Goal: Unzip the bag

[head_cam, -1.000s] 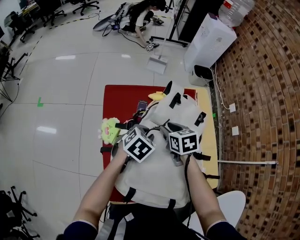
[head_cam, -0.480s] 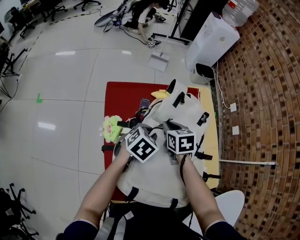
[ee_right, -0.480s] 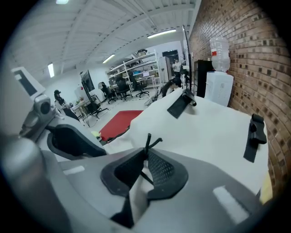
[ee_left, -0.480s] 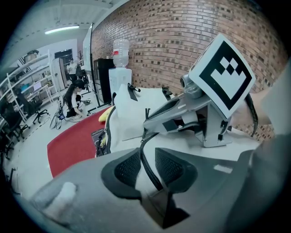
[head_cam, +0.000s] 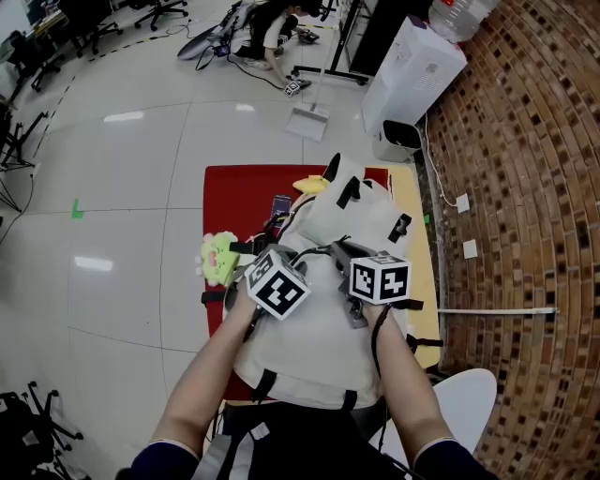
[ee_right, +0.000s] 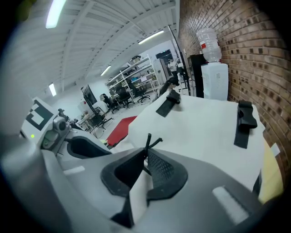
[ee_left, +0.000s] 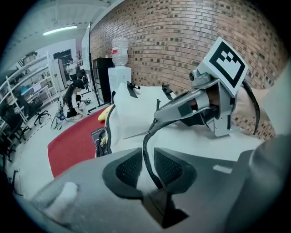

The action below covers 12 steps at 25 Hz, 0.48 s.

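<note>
Left gripper (ee_left: 148, 164): clamped over a raised fold of the bag, pads either side of the dark zip line (ee_left: 146, 148); jaws just been closing.
Right gripper (ee_right: 146, 160): pinched tight on the black zip pull (ee_right: 149, 143), cord ends poking out above the pad tips; jaws just been closing from wide.
Bag (head_cam: 314, 347): white backpack, flat on the table under both grippers, top end pointing away, black strap buckles (ee_right: 246, 119) along its edges.
In the way: two marker cubes (head_cam: 277, 292), hiding the jaws in the head view.
Beside the bag: yellow-green plush toy (head_cam: 217, 257) just off its left edge; small dark packet (head_cam: 281, 204) near its top corner; yellow banana-shaped thing (head_cam: 309, 185) behind the top.
Surface: red mat (head_cam: 239, 202) under bag and toy; pale yellow table top (head_cam: 424, 281) bare along the right.
Near right: round white seat (head_cam: 474, 409).
Floor (head_cam: 122, 169): pale glossy tiles, one green tape mark (head_cam: 78, 208).
Right side: brick wall (head_cam: 534, 187), two white sockets (head_cam: 462, 202).
Further off: white water dispenser (head_cam: 412, 77) against the bricks, bottle on top; grey dustpan (head_cam: 307, 122) on the tiles.
Far end: person (head_cam: 265, 28) crouched among cables; office chairs (head_cam: 37, 47); shelving (ee_right: 136, 73).
Writing: black-and-white square patterns on the cubes; print on the packet too small to read.
</note>
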Each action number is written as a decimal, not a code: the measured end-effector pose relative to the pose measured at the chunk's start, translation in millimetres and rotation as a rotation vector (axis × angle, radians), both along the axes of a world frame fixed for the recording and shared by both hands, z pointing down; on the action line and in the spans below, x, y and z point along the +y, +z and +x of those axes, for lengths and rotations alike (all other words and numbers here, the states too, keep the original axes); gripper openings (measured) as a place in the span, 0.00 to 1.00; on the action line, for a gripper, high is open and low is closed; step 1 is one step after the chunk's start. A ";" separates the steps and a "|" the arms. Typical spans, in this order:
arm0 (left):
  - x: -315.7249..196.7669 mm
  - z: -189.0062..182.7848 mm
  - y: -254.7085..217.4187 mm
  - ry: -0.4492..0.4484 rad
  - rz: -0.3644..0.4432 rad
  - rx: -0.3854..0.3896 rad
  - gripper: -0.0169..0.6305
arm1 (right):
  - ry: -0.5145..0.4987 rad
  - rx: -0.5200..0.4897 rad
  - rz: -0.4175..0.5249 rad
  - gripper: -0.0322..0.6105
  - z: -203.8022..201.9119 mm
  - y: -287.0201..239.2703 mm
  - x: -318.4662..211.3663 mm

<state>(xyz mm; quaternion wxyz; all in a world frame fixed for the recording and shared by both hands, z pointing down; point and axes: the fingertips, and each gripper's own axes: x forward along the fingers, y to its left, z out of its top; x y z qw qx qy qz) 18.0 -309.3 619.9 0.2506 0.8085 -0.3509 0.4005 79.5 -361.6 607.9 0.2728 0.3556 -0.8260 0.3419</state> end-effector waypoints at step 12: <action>-3.0 -1.8 -20.5 -0.032 0.041 0.056 0.10 | 0.012 -0.050 0.001 0.10 9.0 -8.6 -4.5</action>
